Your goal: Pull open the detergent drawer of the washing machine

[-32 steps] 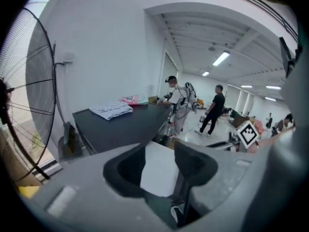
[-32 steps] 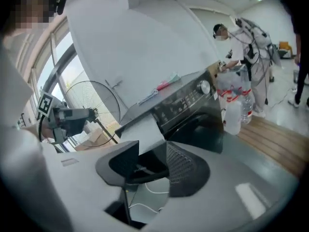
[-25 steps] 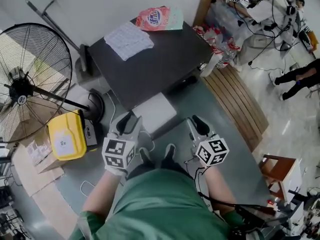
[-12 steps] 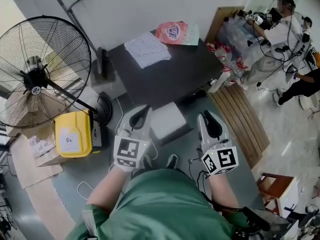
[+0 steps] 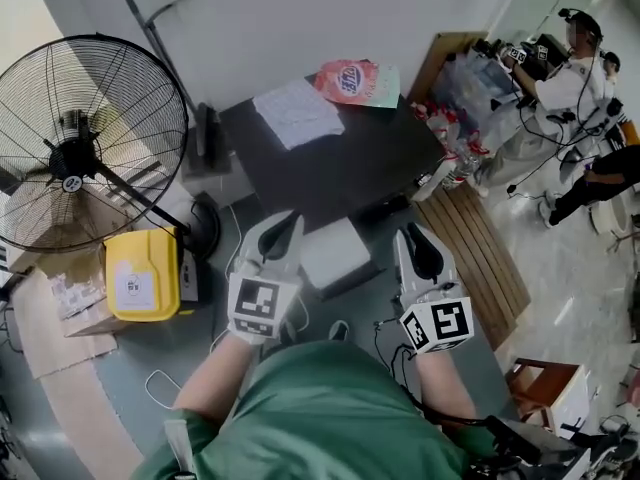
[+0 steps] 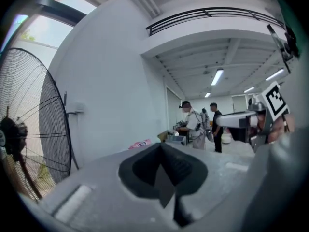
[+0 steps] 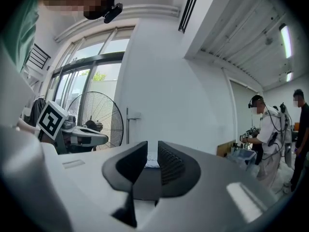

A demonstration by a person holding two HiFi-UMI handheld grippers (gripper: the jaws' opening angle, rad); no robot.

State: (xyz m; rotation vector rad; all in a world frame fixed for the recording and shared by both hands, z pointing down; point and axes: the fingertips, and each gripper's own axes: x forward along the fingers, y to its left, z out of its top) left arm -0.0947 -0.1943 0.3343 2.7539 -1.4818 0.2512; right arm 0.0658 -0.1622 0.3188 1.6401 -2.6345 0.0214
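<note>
Head view: both tools held level, short of the washer.
Left gripper (image 5: 285, 230) is clenched on nothing. Right gripper (image 5: 418, 243) has just been closing, narrowly apart, nothing between. The dark-topped washing machine (image 5: 350, 173) sits ahead of both tips, untouched, probably while they line up. Its drawer is indistinct.

White wall (image 5: 300, 18) ahead and grey floor (image 5: 140, 353) below. At left I note a big pedestal fan (image 5: 75, 153) with a yellow box (image 5: 140, 273) near its base, and at right a slatted wooden bench (image 5: 475, 243). Tall windows (image 7: 82, 79) behind the fan give daylight, ceiling strip lights (image 6: 217, 76) are lit, and two people (image 5: 560, 68) stand far right.
</note>
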